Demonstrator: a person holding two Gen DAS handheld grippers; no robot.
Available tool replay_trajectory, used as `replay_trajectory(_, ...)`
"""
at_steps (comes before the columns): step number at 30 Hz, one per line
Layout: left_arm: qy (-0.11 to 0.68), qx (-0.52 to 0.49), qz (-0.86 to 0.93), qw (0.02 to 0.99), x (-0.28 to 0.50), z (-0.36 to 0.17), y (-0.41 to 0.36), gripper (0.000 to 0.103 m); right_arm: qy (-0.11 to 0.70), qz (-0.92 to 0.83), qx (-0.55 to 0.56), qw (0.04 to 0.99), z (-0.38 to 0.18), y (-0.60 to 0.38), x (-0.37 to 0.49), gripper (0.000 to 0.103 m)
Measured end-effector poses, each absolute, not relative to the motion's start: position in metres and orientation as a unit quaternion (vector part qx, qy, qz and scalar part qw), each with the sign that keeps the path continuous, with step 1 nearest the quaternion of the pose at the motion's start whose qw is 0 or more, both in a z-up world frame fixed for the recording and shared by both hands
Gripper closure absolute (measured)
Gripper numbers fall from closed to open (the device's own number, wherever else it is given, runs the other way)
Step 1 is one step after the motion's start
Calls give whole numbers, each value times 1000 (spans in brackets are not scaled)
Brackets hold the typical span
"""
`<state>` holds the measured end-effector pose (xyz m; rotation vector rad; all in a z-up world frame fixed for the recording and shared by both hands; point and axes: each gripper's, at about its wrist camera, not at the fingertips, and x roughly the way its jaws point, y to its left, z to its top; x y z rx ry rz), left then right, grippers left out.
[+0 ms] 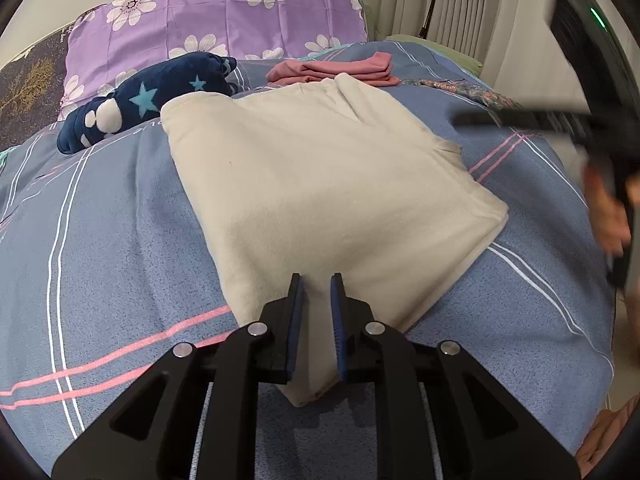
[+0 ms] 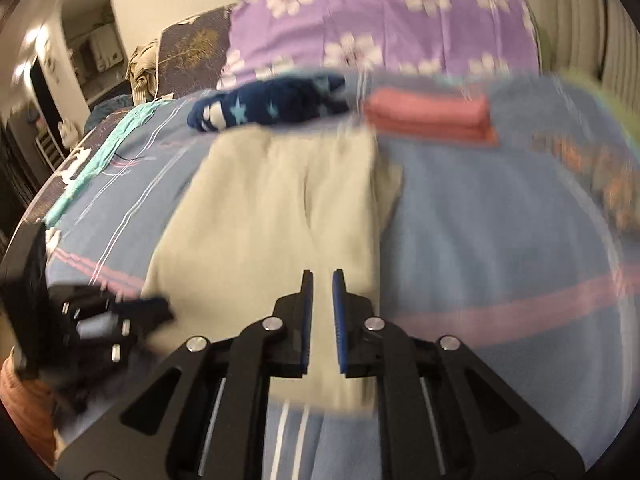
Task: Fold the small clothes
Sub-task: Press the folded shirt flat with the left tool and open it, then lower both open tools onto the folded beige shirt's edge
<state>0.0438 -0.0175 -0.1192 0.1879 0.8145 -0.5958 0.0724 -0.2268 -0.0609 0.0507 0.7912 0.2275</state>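
A cream garment (image 1: 320,180), folded into a rough rectangle, lies flat on the blue striped bedsheet (image 1: 100,240). My left gripper (image 1: 316,278) is shut on its near corner, and the cloth fills the narrow gap between the blue pads. In the blurred right wrist view the same cream garment (image 2: 272,208) lies under my right gripper (image 2: 323,274), whose jaws stand almost together with nothing pinched that I can make out. The left wrist view shows the right gripper (image 1: 460,120) hovering at the garment's right edge, apart from the cloth. The left gripper (image 2: 152,308) sits at the garment's left corner.
A folded pink garment (image 1: 336,70) lies beyond the cream one. A navy star-print soft roll (image 1: 148,100) and a purple flowered pillow (image 1: 224,12) are at the bed's head. Patterned cloth (image 1: 472,92) lies at the right. A person's hand (image 1: 612,220) holds the right gripper.
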Motion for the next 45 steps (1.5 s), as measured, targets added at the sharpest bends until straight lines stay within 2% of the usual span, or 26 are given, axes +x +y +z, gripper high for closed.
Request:
replay_trajectory(7, 386, 95, -283, 873, 43, -119, -19, 87, 433, 98, 13, 896, -82, -209, 174, 92)
replay_trajectory(9, 387, 93, -284, 873, 43, -119, -19, 87, 465, 62, 26, 883, -107, -220, 191, 97)
replay_trajectory(10, 387, 91, -286, 872, 43, -119, -18, 87, 467, 65, 45, 881, -115, -229, 191, 101)
replay_trajectory(12, 387, 91, -286, 872, 43, -119, -19, 86, 455, 73, 64, 885, -118, -240, 186, 102)
replay_trajectory(18, 385, 102, -281, 873, 42, -119, -22, 85, 429, 65, -5, 901, -113, -229, 164, 100)
replay_trajectory(21, 383, 108, -277, 874, 42, -118, -23, 85, 428, 69, 23, 901, -103, -236, 156, 94)
replay_trajectory(22, 382, 110, -275, 875, 41, -117, -23, 85, 424, 73, 33, 902, -98, -240, 151, 89)
replay_trajectory(23, 380, 115, -273, 876, 40, -116, -24, 83, 420, 73, 36, 904, -94, -242, 147, 77)
replay_trajectory(25, 380, 119, -271, 876, 39, -113, -25, 75, 411, 67, 31, 909, -85, -249, 137, 62)
replay_trajectory(27, 378, 117, -273, 877, 37, -109, -25, 59, 415, 66, 32, 907, -84, -257, 130, 62)
replay_trajectory(29, 376, 115, -275, 878, 36, -106, -26, 54, 430, 68, 52, 899, -89, -269, 126, 61)
replay_trajectory(31, 374, 119, -270, 879, 35, -104, -28, 53, 443, 71, 79, 890, -96, -280, 122, 60)
replay_trajectory(38, 358, 117, -250, 892, 42, -90, -18, 38, 452, 97, 137, 876, -105, -296, 104, 53)
replay_trajectory(45, 381, 57, -234, 893, 78, -87, 13, 37, 456, 115, 157, 869, -110, -296, 98, 50)
